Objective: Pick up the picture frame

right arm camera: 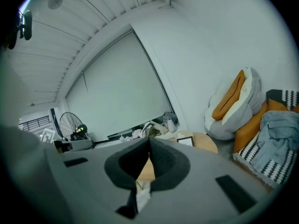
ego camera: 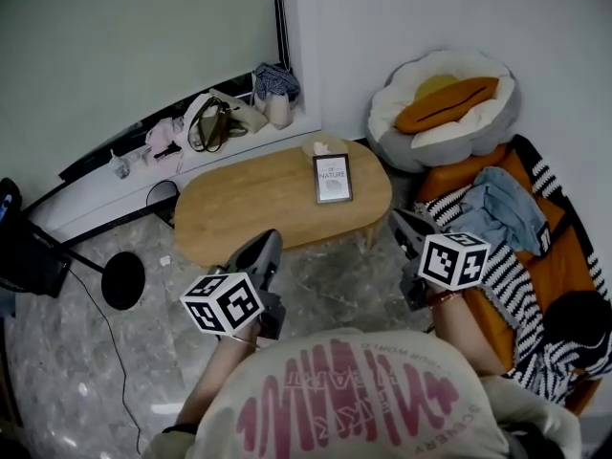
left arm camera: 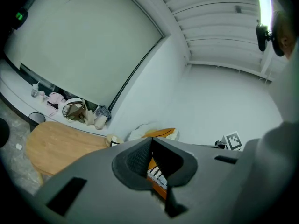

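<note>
Above grey marble floor (ego camera: 325, 275), hovering left claw (ego camera: 264, 248) and right claw (ego camera: 405, 221) shut, empty, near oval light-wood counter (ego camera: 249, 208) bearing black picture frame (ego camera: 333, 178).

Two grippers, the left gripper (ego camera: 267, 246) and right gripper (ego camera: 403, 223); ahead of their jaws one tabletop (ego camera: 249, 208) bearing one picture frame (ego camera: 333, 178); beyond, one handbag (ego camera: 210, 124); right of the jaws, one white cushion (ego camera: 397, 98)

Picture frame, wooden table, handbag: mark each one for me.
picture frame (ego camera: 333, 179), head view, middle of its print.
wooden table (ego camera: 244, 208), head view, bare top left of the frame.
handbag (ego camera: 210, 127), head view, middle of its dark body.
</note>
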The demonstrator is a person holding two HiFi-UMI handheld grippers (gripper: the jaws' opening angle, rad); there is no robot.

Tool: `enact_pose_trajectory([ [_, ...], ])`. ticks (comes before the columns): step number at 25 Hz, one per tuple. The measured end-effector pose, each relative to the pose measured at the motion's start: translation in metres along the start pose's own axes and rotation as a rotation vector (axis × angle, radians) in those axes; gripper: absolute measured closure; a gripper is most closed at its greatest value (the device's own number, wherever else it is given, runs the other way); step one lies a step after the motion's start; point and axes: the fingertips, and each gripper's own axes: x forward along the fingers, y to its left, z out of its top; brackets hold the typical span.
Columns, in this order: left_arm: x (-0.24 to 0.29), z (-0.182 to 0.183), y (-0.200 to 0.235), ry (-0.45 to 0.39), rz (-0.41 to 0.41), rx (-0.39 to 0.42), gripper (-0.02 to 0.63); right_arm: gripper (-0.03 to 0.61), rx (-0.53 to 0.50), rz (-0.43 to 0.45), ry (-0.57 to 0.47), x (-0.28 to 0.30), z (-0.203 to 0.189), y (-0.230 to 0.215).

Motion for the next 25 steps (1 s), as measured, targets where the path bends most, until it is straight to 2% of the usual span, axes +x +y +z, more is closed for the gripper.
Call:
enact_pose_trajectory([
  [5, 0.014, -0.001, 0.017, 0.017, 0.005, -0.019, 0.611, 0.572, 0.014, -0.023, 0.038, 0.024, -0.011, -0.013],
  [14, 0.039, -0.027, 0.050, 0.081, 0.062, -0.098, 0.611, 0.572, 0.049, -0.040, 0.125, 0.056, -0.035, -0.041],
  [19, 0.070, -0.017, 0.065, 0.079, 0.080, -0.111, 0.611, 0.572, 0.095, -0.011, 0.137, 0.095, -0.023, -0.061],
  [25, 0.123, 0.010, 0.091, 0.063, 0.116, -0.111, 0.611, 0.572, 0.077, 0.044, 0.150, 0.161, 0.016, -0.086],
])
